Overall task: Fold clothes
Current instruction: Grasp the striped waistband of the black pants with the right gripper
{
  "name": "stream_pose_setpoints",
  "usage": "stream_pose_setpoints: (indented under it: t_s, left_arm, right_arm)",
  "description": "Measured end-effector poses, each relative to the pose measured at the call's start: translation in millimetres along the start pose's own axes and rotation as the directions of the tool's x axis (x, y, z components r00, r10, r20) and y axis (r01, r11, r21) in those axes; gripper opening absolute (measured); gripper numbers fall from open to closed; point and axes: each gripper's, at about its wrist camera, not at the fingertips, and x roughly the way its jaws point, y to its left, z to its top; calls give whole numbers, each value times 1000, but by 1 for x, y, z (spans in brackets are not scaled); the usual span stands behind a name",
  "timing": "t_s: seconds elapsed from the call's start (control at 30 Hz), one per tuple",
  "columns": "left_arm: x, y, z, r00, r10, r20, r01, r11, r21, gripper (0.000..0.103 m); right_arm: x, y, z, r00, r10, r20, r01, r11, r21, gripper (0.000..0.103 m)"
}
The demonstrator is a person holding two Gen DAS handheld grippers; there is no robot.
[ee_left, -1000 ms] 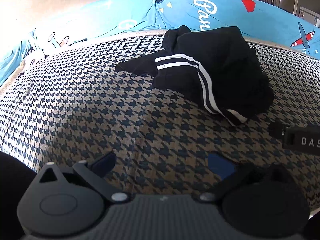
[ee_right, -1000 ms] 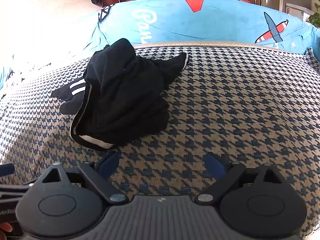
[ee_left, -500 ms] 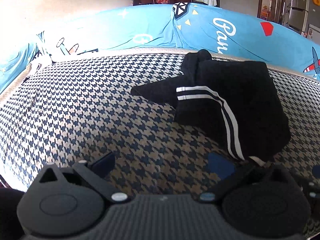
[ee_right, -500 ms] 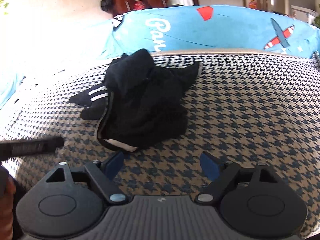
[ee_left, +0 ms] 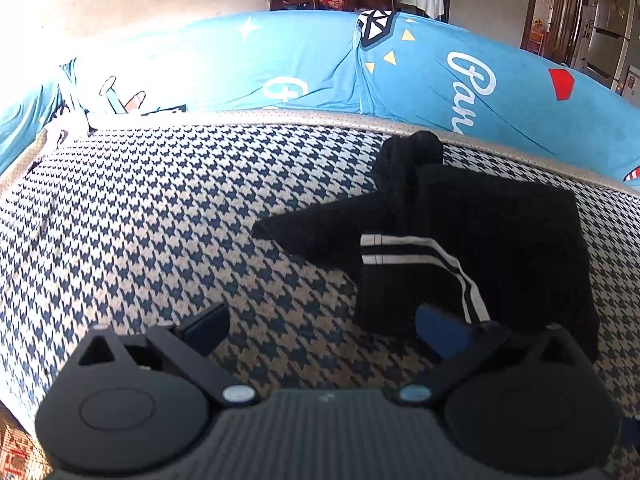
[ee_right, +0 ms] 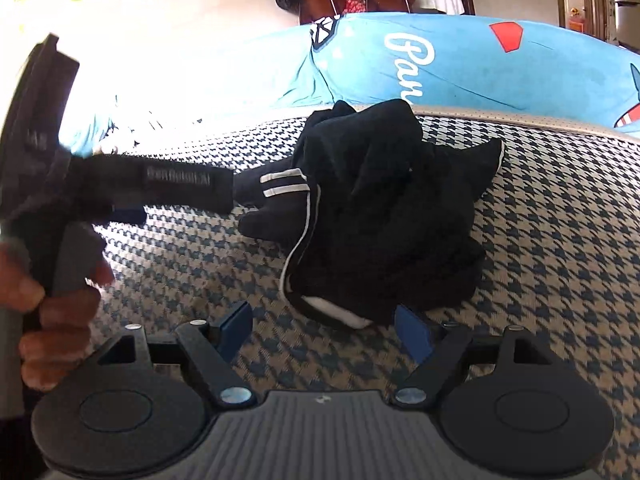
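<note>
A crumpled black garment [ee_left: 480, 248] with white side stripes is seen heaped on the houndstooth-covered bed [ee_left: 160, 220], near the bed's far edge, where a blue printed sheet [ee_left: 280, 68] is draped. From the left claw [ee_left: 320, 326] the garment is found ahead and to the right, its near edge just beside the right-hand pad; the jaws are spread and nothing is held between them. From the right claw [ee_right: 324, 330] the garment [ee_right: 380, 216] is found straight ahead and a little to the left, its white-edged near corner just in front of the spread, empty jaws. The striped part is stretched toward the left claw's side. The right claw is judged nearer the hem corner, the left claw [ee_right: 132, 200], gripped by a hand [ee_right: 52, 312], nearer the striped end
</note>
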Motion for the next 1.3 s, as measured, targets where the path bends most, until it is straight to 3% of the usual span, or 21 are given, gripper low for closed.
stream_pose_setpoints:
  t_s: [0.13,0.3,0.43,0.5,0.57,0.73,0.83,0.93,1.13,1.27,1.3]
  left_arm:
    - [12,-1,17,1000,6,23,-6,1000,-7,103]
    - [27,0,19,1000,-20,-5,19,999,-40,103]
    - [35,2,17,998,-56,-37,53,996,-69,103]
    - [37,3,17,998,-61,-33,58,995,-79,103]
    - [37,3,20,999,-51,-19,49,996,-81,103]
    - [37,4,29,999,-30,16,31,995,-95,103]
    - [39,0,32,999,-19,31,21,996,-85,103]
    - [46,-7,30,1000,-6,22,7,998,-60,103]
    - [57,-20,30,1000,-24,11,24,999,-28,103]
    - [68,-28,30,999,-30,-14,30,999,-10,103]
    - [70,-30,29,1000,-27,-15,27,1000,-4,103]
  right_arm:
    - [16,-2,10,1000,24,-7,-24,1000,-1,79]
    - [45,1,22,999,21,-35,-24,997,-69,78]
    - [64,4,26,998,-4,-58,-4,992,-123,53]
    - [66,1,29,998,-6,-55,0,992,-123,35]
    - [65,-5,32,999,-3,-46,-2,994,-109,25]
    - [38,-34,53,994,-36,104,38,999,-19,19]
    - [19,-58,65,969,-128,212,119,991,52,19]
    - [10,-81,73,931,-256,260,233,965,118,19]
    - [6,-119,77,860,-450,241,391,884,256,19]
    - [-6,-145,84,797,-565,212,495,813,306,19]
    - [-8,-150,84,802,-561,205,485,812,323,19]
